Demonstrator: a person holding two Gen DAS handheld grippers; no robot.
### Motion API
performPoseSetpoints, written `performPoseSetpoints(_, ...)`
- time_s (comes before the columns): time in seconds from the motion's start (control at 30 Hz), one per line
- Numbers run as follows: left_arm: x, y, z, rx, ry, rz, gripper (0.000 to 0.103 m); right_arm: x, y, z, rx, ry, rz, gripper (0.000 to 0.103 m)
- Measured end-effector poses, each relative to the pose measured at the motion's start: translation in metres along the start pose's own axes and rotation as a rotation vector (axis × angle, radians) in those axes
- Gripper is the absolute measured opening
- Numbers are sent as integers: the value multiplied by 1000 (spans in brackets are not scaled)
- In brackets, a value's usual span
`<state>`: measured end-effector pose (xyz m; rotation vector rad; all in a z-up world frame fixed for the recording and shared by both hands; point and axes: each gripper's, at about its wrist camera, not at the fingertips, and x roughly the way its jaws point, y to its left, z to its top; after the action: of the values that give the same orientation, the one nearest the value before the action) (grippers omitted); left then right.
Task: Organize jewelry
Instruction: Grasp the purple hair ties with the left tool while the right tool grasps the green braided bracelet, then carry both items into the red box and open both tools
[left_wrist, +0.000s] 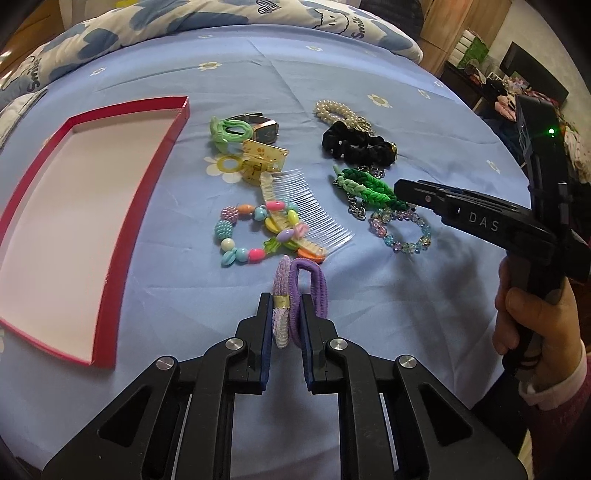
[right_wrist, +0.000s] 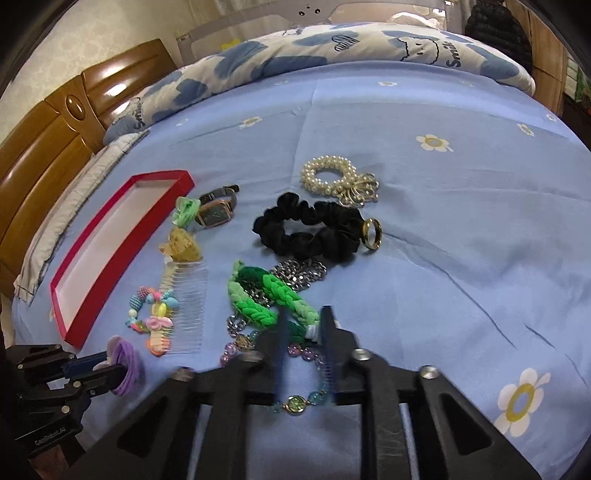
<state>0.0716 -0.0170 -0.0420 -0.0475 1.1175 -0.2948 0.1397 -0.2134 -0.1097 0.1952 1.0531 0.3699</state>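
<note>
My left gripper (left_wrist: 286, 317) is shut on two purple hair ties (left_wrist: 295, 291), which stand upright between its pads just above the blue sheet; the same gripper (right_wrist: 110, 363) and hair ties (right_wrist: 125, 363) show at the lower left of the right wrist view. My right gripper (right_wrist: 303, 328) stands open, its fingers straddling the end of a green braided band (right_wrist: 255, 306) and a clear bead bracelet (right_wrist: 295, 404). From the left wrist view its tip (left_wrist: 400, 192) sits at the green braid (left_wrist: 365, 186). An empty red box (left_wrist: 147, 177) lies to the left.
Spread on the sheet are a black scrunchie (right_wrist: 306, 229) with a gold ring (right_wrist: 371, 229), a pearl band (right_wrist: 327, 177), a watch (right_wrist: 216, 214), a clear comb (right_wrist: 188, 310), a colourful bead bracelet (right_wrist: 151, 310) and a metal chain (right_wrist: 299, 273). A quilt (right_wrist: 332, 48) lies behind.
</note>
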Motion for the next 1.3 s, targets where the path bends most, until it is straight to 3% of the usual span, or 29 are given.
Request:
performPoseSetpoints(0.03,0,1,0,-4,0,1,12,0,1,1,-6,-5,-1,45)
performPoseSetpoints(0.23,-2,7,0,-19,4,4,12,14,-6,-4,19,42,-8,40)
performPoseSetpoints(0.33,-4,10,1,-25,2,5,12,11,-8,-8,28,26,-7,22)
performPoseSetpoints(0.6,-18,17,2,-34,-31,22,12,-20,7,-5,35,-58,47,22)
performPoseSetpoints(0.97,-57,73,0,-142,-103,82,12,-35,75,11,11,-110,243,22)
performPoseSetpoints(1.3,-72,145,6,-252,-144,173,12,-13,142,29,-18,-79,411,22)
